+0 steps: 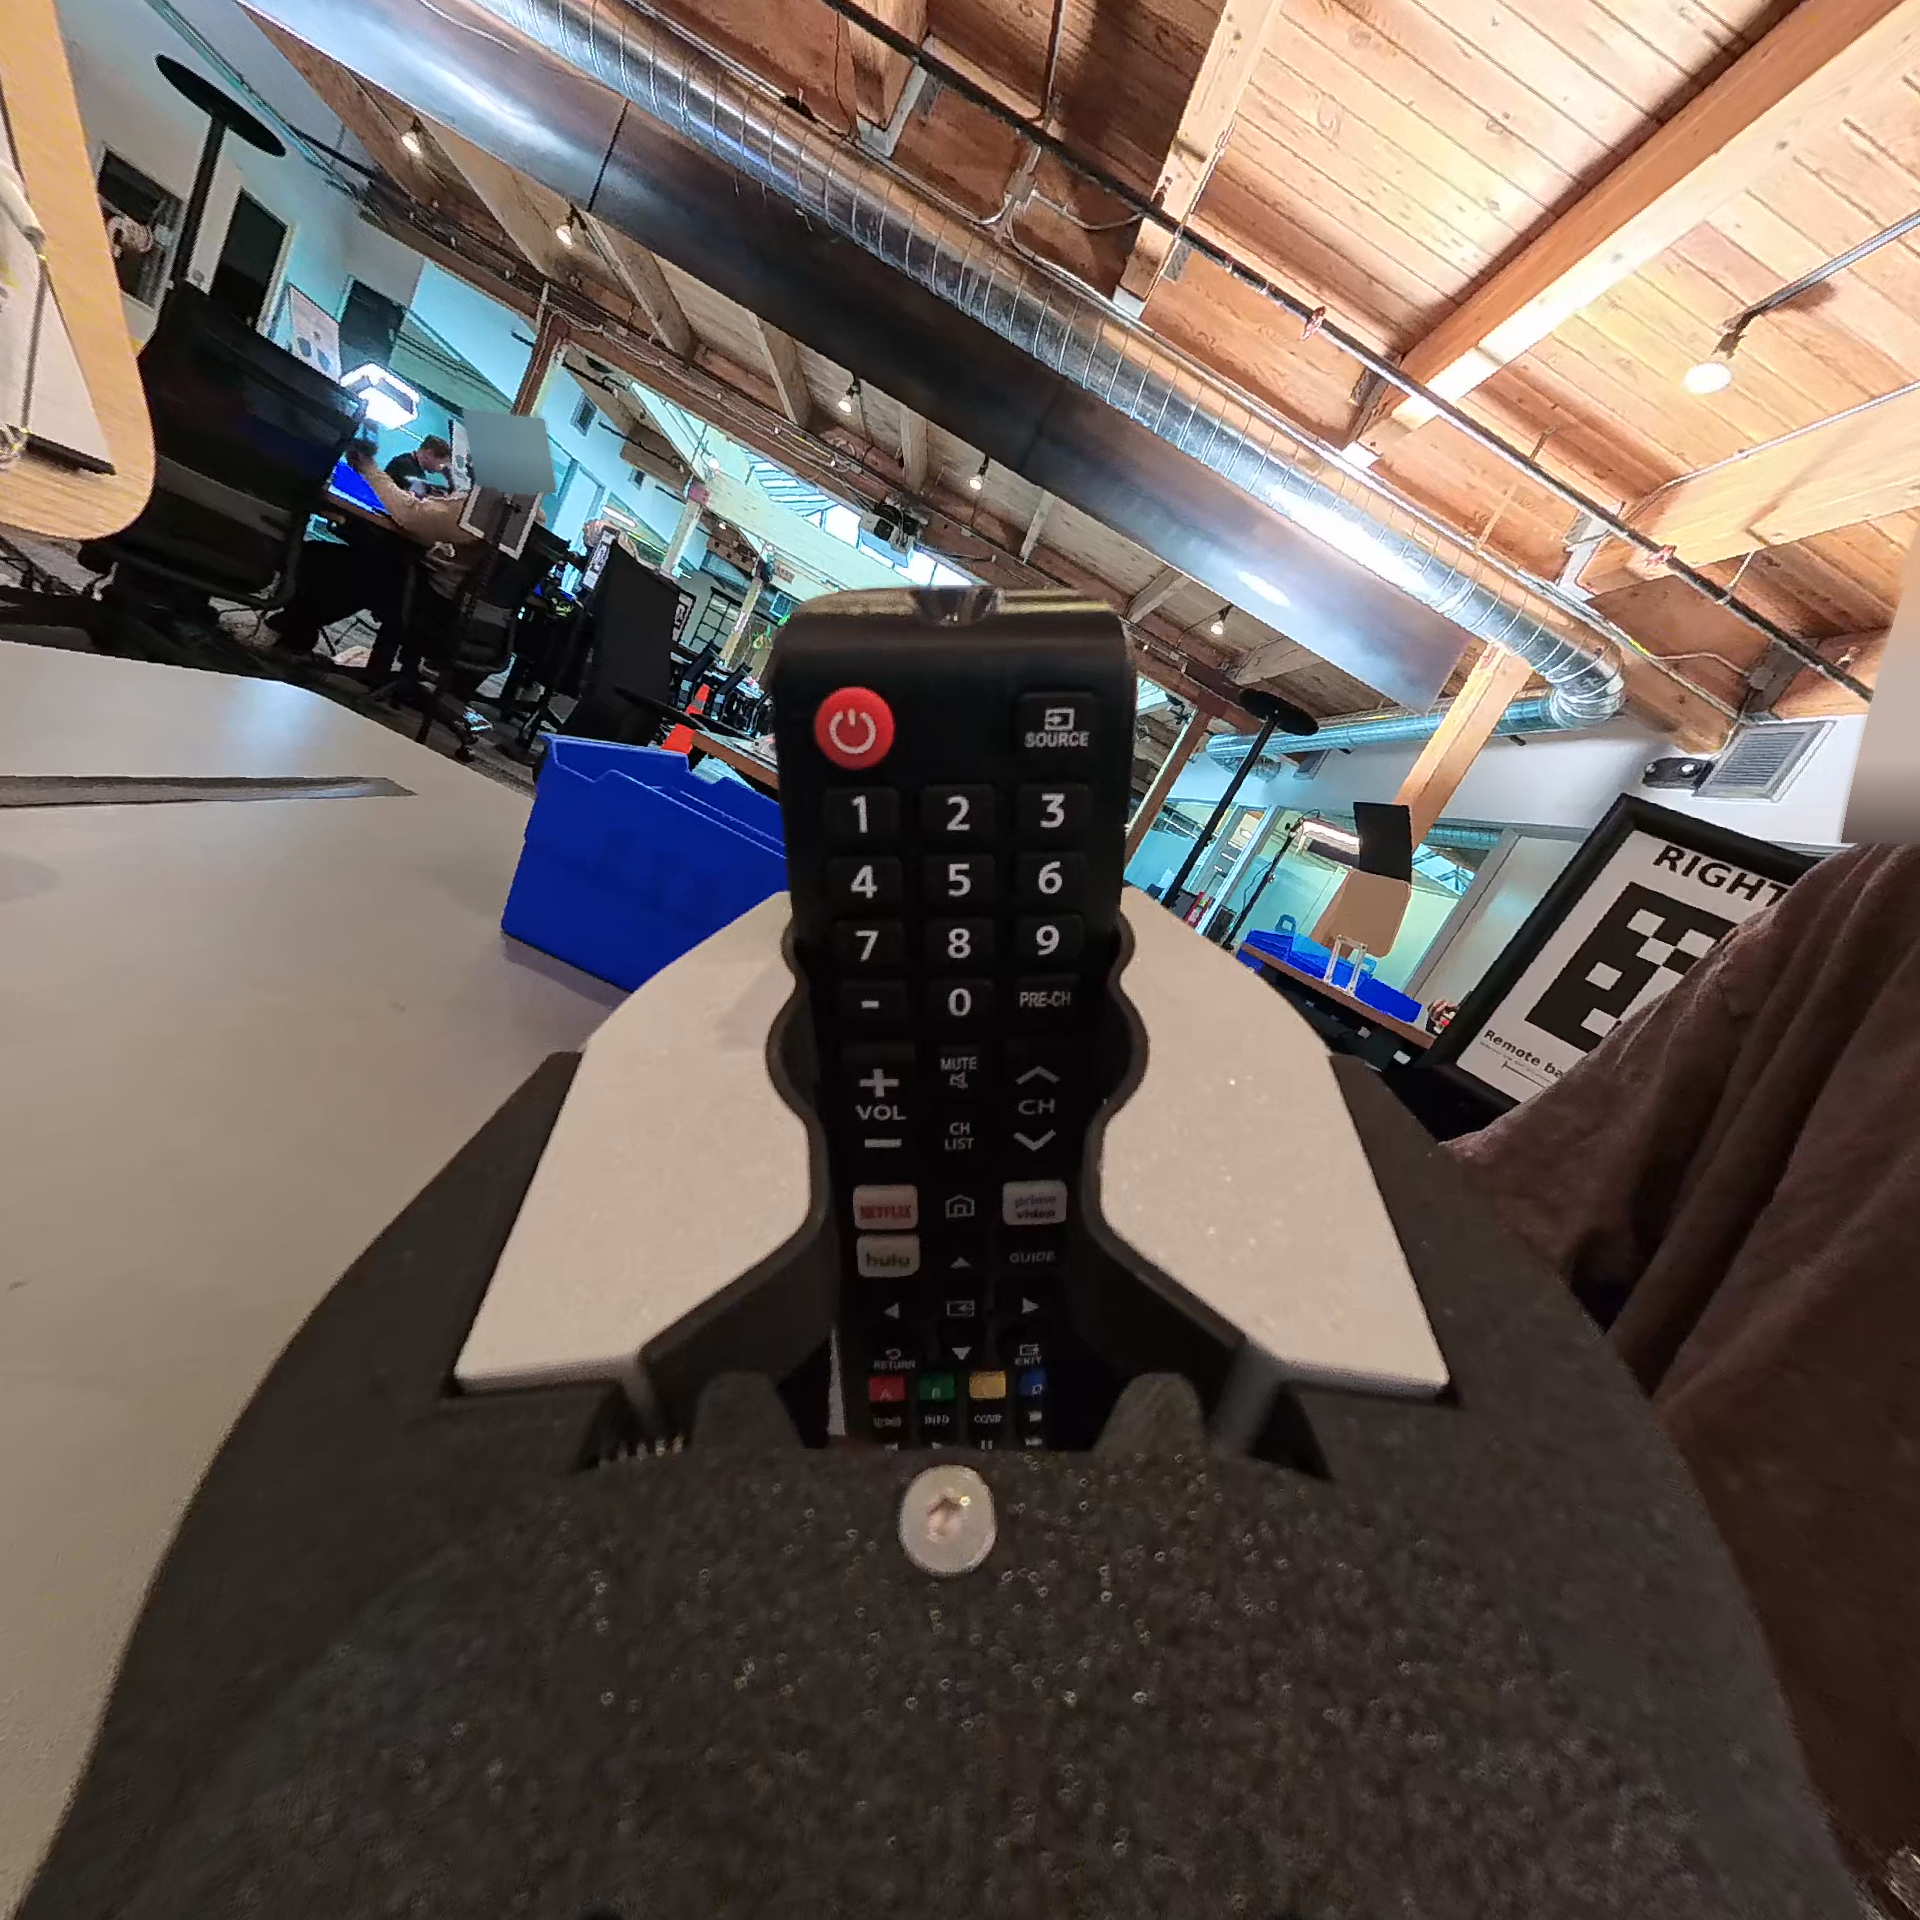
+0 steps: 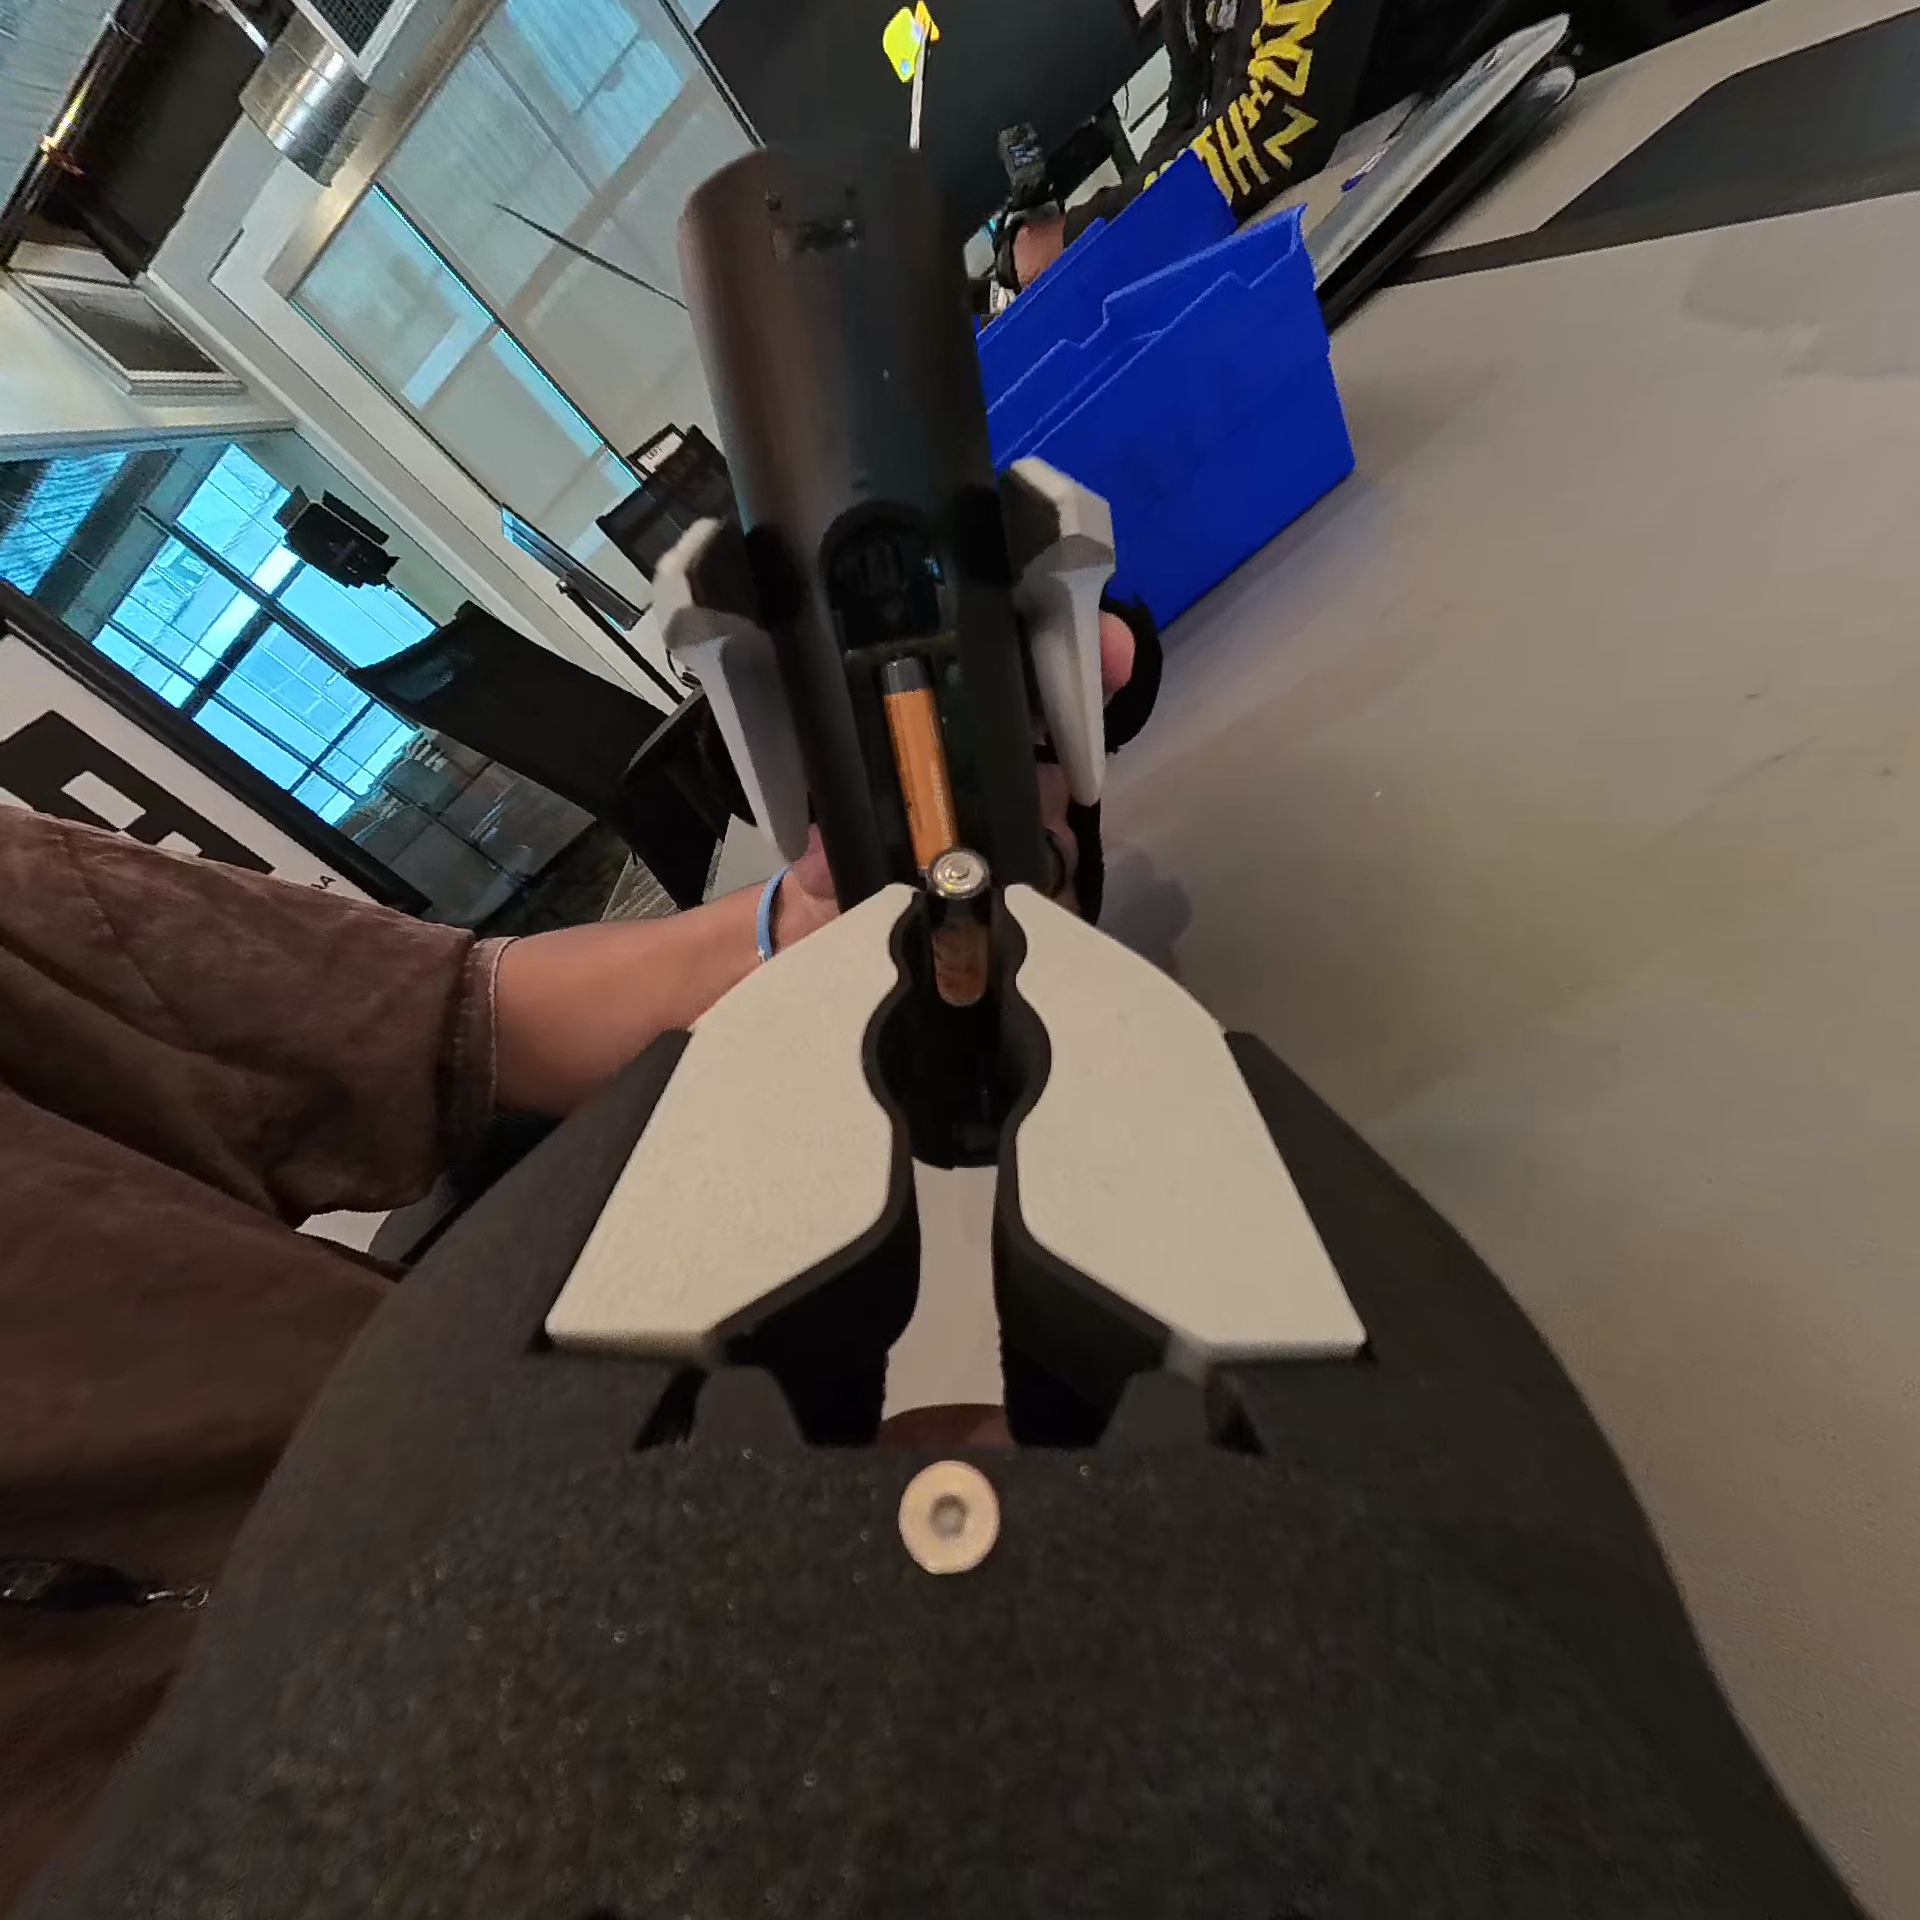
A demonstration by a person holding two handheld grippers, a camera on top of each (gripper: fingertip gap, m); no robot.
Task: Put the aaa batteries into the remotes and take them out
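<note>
My left gripper [image 1: 956, 977] is shut on a black remote [image 1: 951, 883], button side toward the camera, held upright above the grey table. In the right wrist view the same remote [image 2: 831, 416] shows its back with the battery bay open. One orange and black AAA battery [image 2: 920, 769] lies in the bay. My right gripper [image 2: 958, 935] is shut on a second AAA battery [image 2: 956, 956], its metal end touching the bay's lower end. The left gripper's grey fingers [image 2: 1070, 665] clamp the remote's sides.
A blue plastic bin [image 1: 634, 873] stands on the grey table [image 1: 208, 1039] behind the remote; it also shows in the right wrist view [image 2: 1174, 416]. A person's arm in a brown sleeve [image 2: 260, 1039] is at the left. A framed marker sign [image 1: 1621, 956] stands to the right. Some 6 centimeters of space lies between my two pairs of fingers.
</note>
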